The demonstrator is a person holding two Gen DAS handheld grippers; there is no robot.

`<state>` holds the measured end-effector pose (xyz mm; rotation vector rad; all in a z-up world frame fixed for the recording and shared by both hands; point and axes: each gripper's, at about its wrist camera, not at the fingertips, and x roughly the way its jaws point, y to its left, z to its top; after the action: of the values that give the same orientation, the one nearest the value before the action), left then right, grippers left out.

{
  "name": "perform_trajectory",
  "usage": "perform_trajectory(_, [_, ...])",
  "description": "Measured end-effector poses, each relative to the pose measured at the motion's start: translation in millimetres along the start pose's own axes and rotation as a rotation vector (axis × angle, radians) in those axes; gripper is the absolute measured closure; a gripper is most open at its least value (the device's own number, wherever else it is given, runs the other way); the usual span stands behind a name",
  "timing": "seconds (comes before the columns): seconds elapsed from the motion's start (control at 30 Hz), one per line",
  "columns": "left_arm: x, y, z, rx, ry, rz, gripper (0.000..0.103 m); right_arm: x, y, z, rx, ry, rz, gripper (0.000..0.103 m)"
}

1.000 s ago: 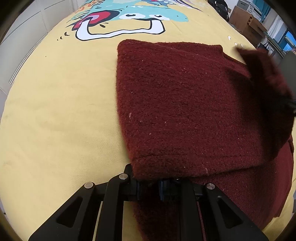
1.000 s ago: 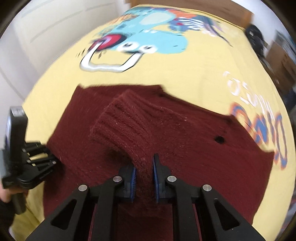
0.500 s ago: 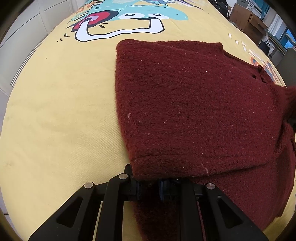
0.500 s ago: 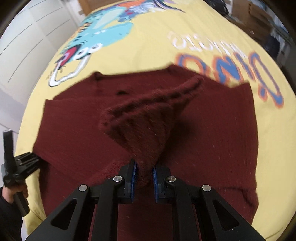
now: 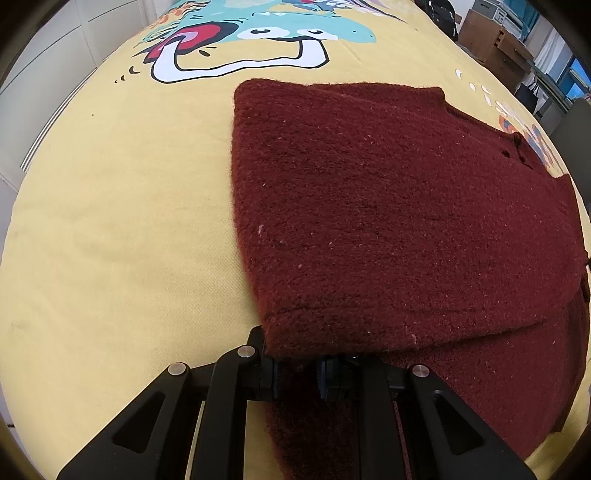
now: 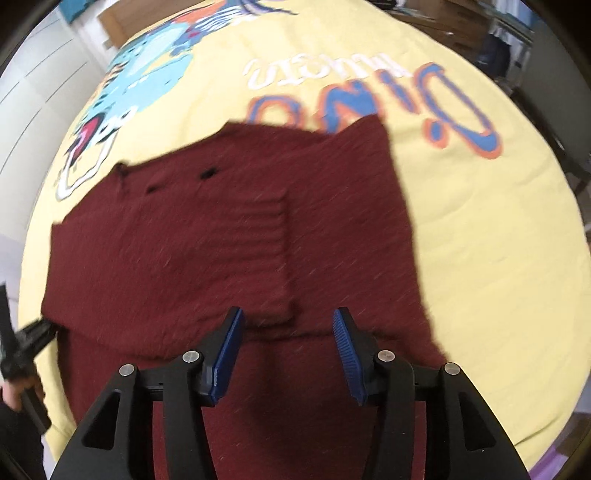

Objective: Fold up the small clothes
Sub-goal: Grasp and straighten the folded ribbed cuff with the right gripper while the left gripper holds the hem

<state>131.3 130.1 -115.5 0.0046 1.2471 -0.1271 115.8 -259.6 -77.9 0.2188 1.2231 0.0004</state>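
A dark red knitted sweater (image 5: 388, 221) lies spread on a yellow printed sheet (image 5: 110, 240), its left part folded over onto the body. My left gripper (image 5: 297, 373) is shut on the sweater's near edge, under the folded flap. In the right wrist view the sweater (image 6: 184, 251) has a ribbed sleeve (image 6: 266, 229) lying flat across its middle. My right gripper (image 6: 288, 343) hovers just over the sleeve's near end with its jaws opening; the blue pads (image 6: 227, 350) press on nothing. The left gripper (image 6: 26, 343) shows at that view's left edge, held by a hand.
The yellow sheet carries a cartoon dinosaur print (image 5: 258, 33) at the far side and large lettering (image 6: 369, 99) beyond the sweater. Brown furniture and boxes (image 5: 495, 40) stand past the bed at the far right. White wall panels (image 5: 55, 55) run along the left.
My right gripper carried the sleeve rightward across the sweater, laid it flat and let go, its jaws spreading apart. The left gripper kept still, gripping the same edge.
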Motion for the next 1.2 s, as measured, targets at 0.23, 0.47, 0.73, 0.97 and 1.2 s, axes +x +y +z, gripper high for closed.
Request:
perform_trajectory(0.23, [-6.2, -1.0, -5.8, 0.011, -0.014, 0.013, 0.091, 43.0, 10.2, 27.0, -0.002, 0.093, 0.019, 0.042])
perform_trajectory(0.47, [-10.7, -3.6, -7.0, 0.022, -0.024, 0.031, 0.091, 47.1, 43.0, 14.4, -0.139, 0.117, 0.008, 0.078])
perform_trajectory(0.73, [-24.4, -6.0, -9.1, 0.030, -0.048, 0.032, 0.091, -1.1, 27.6, 16.5, -0.187, -0.041, -0.059, 0.093])
perform_trajectory(0.97, [-10.7, -12.0, -8.9, 0.048, -0.021, 0.063, 0.091, 36.1, 14.3, 10.0, -0.198, 0.010, -0.135, 0.092])
perform_trajectory(1.2, [-13.9, -10.4, -8.8, 0.031, -0.022, 0.068, 0.089, 35.1, 16.5, 5.0, -0.199, -0.049, -0.174, 0.055])
